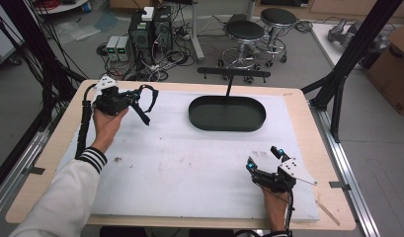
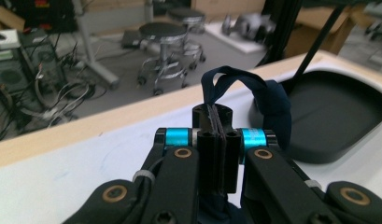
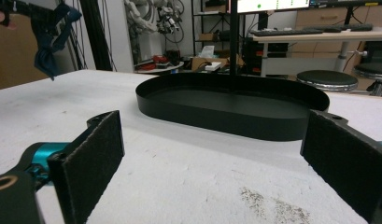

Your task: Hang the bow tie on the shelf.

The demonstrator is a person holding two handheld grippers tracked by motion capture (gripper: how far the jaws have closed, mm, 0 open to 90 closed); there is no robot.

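Dark blue strap (image 1: 142, 101) already picked up: pinched between the closed jaws of the left gripper (image 1: 135, 97), held above the far left of the white mat (image 1: 189, 168), loops dangling. Not yet delivered; probably headed for the black oval tray (image 1: 227, 113) with its T-shaped stand (image 1: 233, 74), though hard to be sure. Right gripper (image 1: 262, 158) resting near the front right, jaws wide apart, holding nothing.
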